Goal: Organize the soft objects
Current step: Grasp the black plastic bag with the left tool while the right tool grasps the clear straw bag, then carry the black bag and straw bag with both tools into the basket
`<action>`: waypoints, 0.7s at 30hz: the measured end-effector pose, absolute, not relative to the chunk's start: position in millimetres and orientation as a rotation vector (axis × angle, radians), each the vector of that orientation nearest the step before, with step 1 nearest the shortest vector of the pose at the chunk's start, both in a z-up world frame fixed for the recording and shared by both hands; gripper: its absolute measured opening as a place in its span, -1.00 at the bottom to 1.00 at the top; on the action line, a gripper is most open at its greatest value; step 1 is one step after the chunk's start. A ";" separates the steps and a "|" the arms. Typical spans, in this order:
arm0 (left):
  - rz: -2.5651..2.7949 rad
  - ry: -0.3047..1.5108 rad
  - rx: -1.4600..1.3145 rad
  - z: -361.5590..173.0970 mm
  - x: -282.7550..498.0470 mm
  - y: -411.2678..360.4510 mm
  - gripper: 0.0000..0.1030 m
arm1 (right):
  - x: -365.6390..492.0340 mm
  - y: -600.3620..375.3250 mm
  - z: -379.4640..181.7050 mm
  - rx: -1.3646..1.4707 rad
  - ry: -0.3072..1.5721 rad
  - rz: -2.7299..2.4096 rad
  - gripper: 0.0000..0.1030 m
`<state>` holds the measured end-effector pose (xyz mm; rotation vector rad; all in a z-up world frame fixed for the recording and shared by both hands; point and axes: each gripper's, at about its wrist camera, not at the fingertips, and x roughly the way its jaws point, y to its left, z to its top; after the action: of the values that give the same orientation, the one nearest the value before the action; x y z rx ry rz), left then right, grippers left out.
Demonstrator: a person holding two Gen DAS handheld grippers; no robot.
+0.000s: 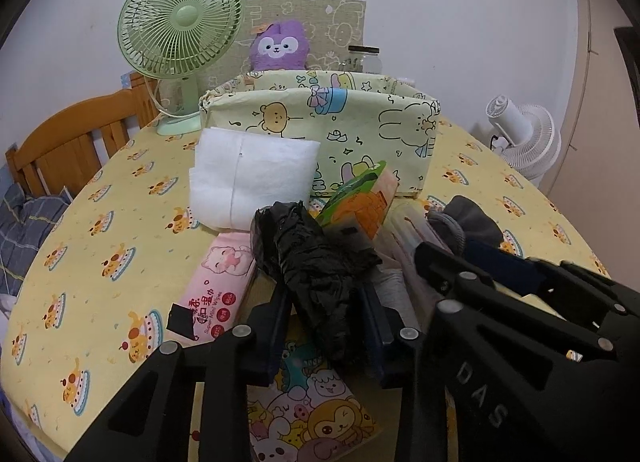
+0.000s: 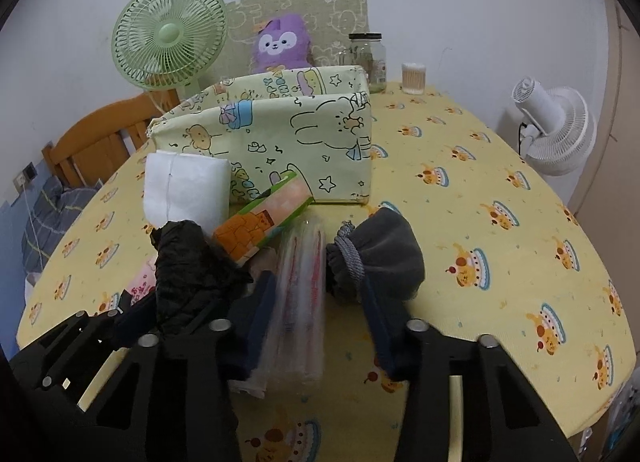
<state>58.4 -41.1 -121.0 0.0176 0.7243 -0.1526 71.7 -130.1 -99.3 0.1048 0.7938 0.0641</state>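
My left gripper (image 1: 324,294) is shut on a crumpled black plastic bag roll (image 1: 312,258), also in the right wrist view (image 2: 188,266). My right gripper (image 2: 316,294) is open around a clear plastic packet (image 2: 300,302), with a grey drawstring pouch (image 2: 380,254) touching its right finger. A green cartoon-print fabric bin (image 1: 320,130) stands behind the pile. In front of the bin lie a white padded pack (image 1: 248,178), an orange-green tissue pack (image 1: 360,202) and a pink wet-wipes pack (image 1: 216,290).
A green desk fan (image 1: 180,22) and a purple plush (image 1: 280,46) stand behind the bin. A glass jar (image 2: 368,58) and a cotton-swab tub (image 2: 414,76) sit at the back. A white fan (image 2: 556,130) stands off the table's right edge. A cartoon pouch (image 1: 312,422) lies under my left gripper.
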 end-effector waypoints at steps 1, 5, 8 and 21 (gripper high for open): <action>-0.154 0.726 0.015 -120.7 58.4 -40.9 -0.40 | 72.2 -130.8 -99.6 0.115 0.800 0.069 -0.44; -0.162 0.724 0.009 -119.1 56.6 -40.0 -0.41 | 70.6 -130.7 -99.0 0.132 0.803 0.076 -0.61; -0.165 0.715 0.006 -114.2 54.2 -40.2 -0.42 | 67.0 -130.6 -94.7 0.141 0.787 0.084 -0.65; -0.162 0.672 0.005 -87.8 47.4 -39.3 -0.49 | 60.4 -130.1 -68.5 0.130 0.729 0.085 -0.77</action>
<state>47.4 -39.3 -87.8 0.0054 0.6717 -0.1621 60.4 -130.1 -68.5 0.1302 0.7292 0.0847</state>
